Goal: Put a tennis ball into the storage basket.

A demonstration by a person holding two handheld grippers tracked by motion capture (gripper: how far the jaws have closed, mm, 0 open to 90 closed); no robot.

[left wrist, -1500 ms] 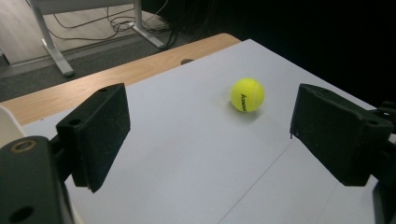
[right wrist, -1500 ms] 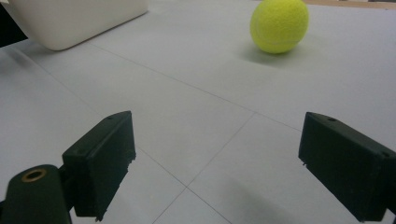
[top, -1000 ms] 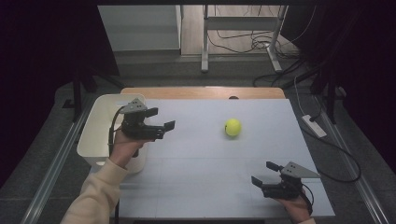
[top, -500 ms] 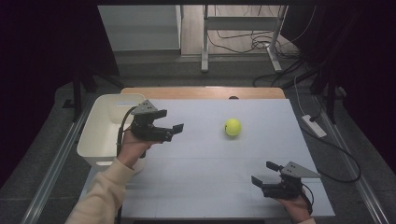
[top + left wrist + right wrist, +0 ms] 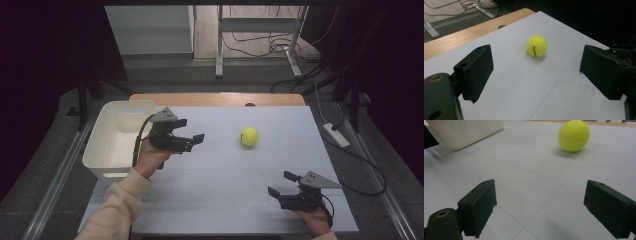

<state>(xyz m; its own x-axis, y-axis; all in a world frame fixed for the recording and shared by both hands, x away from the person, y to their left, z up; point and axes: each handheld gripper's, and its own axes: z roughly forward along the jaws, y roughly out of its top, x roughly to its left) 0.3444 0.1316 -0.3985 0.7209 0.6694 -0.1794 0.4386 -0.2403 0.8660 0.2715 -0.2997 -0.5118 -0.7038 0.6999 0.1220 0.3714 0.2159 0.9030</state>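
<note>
Two grippers are at work over the counter (image 5: 225, 180), and the change is on the left side of the high view. The left gripper (image 5: 192, 142) has swung away from the white bin (image 5: 107, 145) and moved toward the middle of the frame, so its jaws, spread wide with nothing between them, now point at the yellow ball (image 5: 249, 136). In the left gripper view the ball (image 5: 537, 46) sits between the jaw lines but well ahead of them, untouched. That reads as the start of a reach for the ball. The right gripper (image 5: 285, 187) has stayed at the lower right, jaws also wide apart and empty, with the ball (image 5: 574, 135) at the upper right of its own view.
</note>
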